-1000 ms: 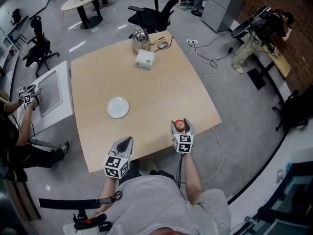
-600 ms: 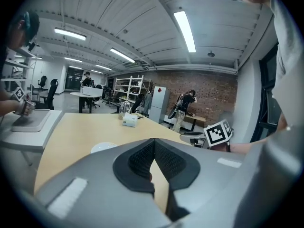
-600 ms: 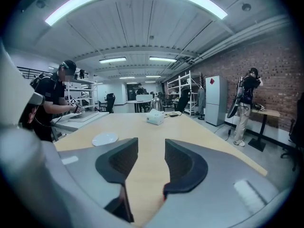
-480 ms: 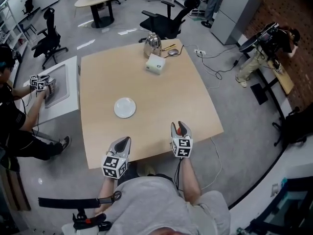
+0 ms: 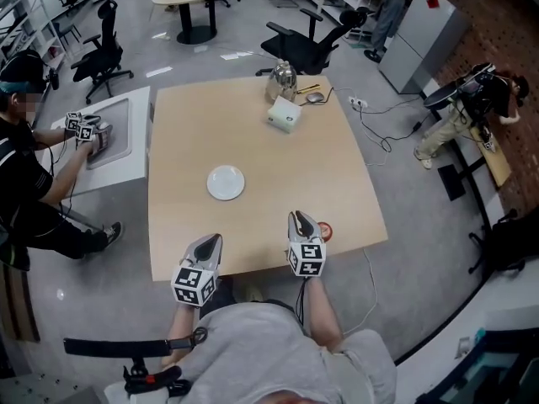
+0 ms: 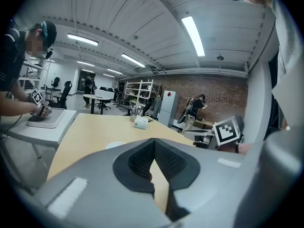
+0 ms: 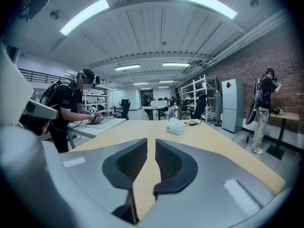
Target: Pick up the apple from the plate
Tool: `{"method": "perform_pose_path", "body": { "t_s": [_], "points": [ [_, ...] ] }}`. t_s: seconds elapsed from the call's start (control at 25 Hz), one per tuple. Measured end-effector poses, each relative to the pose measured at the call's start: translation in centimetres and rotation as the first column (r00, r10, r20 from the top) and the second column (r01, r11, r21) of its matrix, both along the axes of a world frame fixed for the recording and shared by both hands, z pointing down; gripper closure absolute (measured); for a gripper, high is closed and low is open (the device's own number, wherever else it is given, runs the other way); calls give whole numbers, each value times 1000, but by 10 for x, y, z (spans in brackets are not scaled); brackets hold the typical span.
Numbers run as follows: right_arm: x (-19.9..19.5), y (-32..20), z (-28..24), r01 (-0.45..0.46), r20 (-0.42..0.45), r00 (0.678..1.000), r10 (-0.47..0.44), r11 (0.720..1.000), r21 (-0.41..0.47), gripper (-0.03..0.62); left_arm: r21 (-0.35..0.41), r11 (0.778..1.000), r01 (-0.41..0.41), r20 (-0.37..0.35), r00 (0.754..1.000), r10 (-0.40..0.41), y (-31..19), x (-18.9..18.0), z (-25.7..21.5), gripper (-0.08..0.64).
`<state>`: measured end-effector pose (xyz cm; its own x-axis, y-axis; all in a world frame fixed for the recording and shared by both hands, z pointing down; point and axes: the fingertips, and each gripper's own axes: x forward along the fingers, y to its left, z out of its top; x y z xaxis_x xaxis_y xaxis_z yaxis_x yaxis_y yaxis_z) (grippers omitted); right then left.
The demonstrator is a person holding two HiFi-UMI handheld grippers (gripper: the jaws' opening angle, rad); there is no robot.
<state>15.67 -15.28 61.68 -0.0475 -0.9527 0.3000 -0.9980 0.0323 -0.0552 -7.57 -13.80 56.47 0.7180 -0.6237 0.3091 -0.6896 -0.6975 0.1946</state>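
worktop point(image 5: 278, 158): pale wood-look, smooth, matt
plate point(image 5: 226, 182): white, smooth, ceramic-looking
kettle point(image 5: 281, 79): shiny metal
left gripper point(image 6: 153, 142): grey matt plastic; pads point(image 6: 140, 161) dark, ribbed, rubbery
floor point(image 5: 421, 217): grey, glossy

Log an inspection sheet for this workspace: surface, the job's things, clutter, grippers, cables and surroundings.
Surface: wooden table, mostly bare.
Job's things: white plate is empty; apple lies on the table near the front edge, just right of the right gripper, with nothing holding it.
Clutter: kettle, white box and small items at the far edge.
Grippers: left gripper shut, nothing in it; the right gripper's jaws have just been closing and stand at a narrow gap with nothing between them.
Cables: cords and a power strip on the floor right of the table.
Surroundings: office chairs; a person at a white side table on the left; brick wall on the right.
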Motion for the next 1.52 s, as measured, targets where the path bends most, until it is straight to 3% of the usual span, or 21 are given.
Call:
{"method": "perform_pose_path", "body": {
  "t_s": [0.4, 0.96, 1.52],
  "points": [
    [-51, -12, -22, 131, 12, 991, -131, 991, 41, 574, 8, 996, 84, -17, 996, -83, 7, -20, -5, 541],
    [-115, -11, -29, 313, 2, 950, -314, 948, 56, 584, 28, 984, 179, -27, 984, -178, 10, -49, -6, 541],
    [-152, 7, -30, 415, 7, 909, -416, 908, 56, 586, 31, 971, 239, -20, 971, -238, 21, -71, -10, 541]
  ]
}}
